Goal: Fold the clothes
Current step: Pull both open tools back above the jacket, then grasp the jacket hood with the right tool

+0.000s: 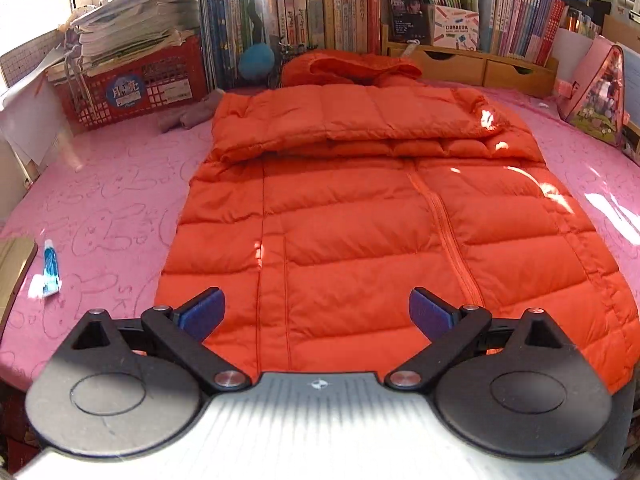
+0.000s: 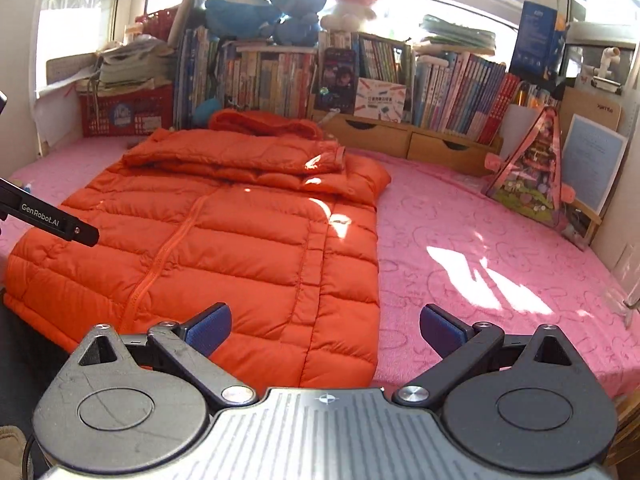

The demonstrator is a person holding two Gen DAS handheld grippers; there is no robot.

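Note:
An orange puffer jacket [image 1: 360, 216] lies front-up on the pink blanket [image 1: 104, 200], zipper running towards me, both sleeves folded across the chest, hood at the far end. My left gripper [image 1: 317, 312] hovers open over the jacket's near hem, nothing between its blue pads [image 1: 202, 314]. In the right wrist view the same jacket [image 2: 224, 236] fills the left half. My right gripper [image 2: 325, 330] is open above the jacket's near right corner and the blanket [image 2: 480, 248] beside it, holding nothing. The left gripper's black finger [image 2: 48, 216] pokes in from the left edge.
Books, a red crate [image 1: 140, 84] with papers and wooden drawers [image 1: 480, 66] line the far edge. A pink triangular bag [image 1: 596, 96] stands at the right, plush toys [image 2: 280, 0] sit on the books. A small blue-white tube [image 1: 50, 268] lies on the blanket at left.

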